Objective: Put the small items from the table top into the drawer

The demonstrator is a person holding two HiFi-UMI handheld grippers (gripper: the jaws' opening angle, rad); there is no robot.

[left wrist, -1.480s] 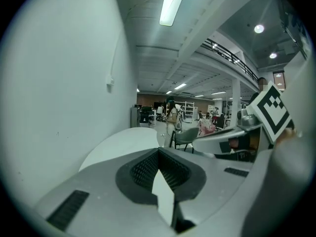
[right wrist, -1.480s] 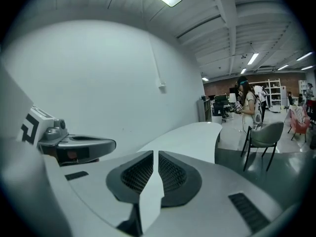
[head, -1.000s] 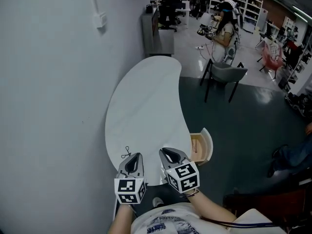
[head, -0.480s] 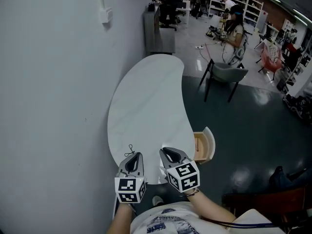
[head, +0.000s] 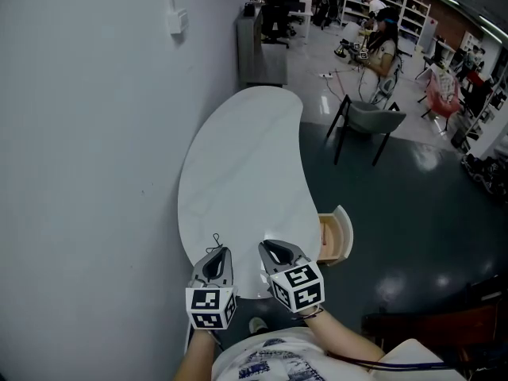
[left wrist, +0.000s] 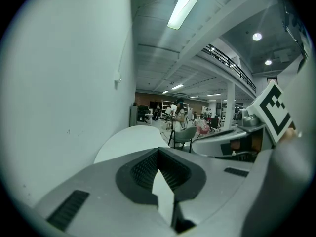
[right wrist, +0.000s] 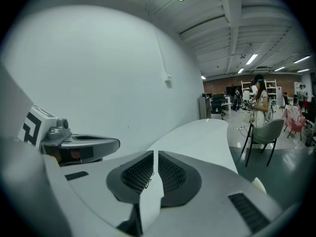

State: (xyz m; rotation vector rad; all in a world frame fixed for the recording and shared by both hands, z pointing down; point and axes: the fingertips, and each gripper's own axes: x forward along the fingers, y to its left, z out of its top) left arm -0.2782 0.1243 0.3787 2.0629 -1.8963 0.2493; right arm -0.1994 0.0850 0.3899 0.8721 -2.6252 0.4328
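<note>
**Spotter A:** Start with the big picture. The white table top (head: 238,173) runs away from you along the wall (head: 95,133). The drawer (head: 340,222) stands open on its right flank, well apart from your hands. What lies inside it is too small to make out.

**Spotter B:** Your left gripper (head: 219,253) has its jaws pressed fully together with nothing in them. Your right gripper (head: 269,249) shows only a hairline slit between its pads, and you hold nothing there either.

**Spotter A:** The one piece I can see to collect is the small black wiry item (head: 216,241). It lies on the table just ahead of your left gripper's tip.

**Spotter B:** So spread those left jaws before you go lower, I'd say. Come down with one pad on each side of it. It looks thin and light, so a shut tip would likely just push it along.

**Spotter A:** Compared with a second ago, both of your grippers sit a little further in over the near edge. The black item was off to the left of your left tip, and now it is almost straight ahead.
</note>
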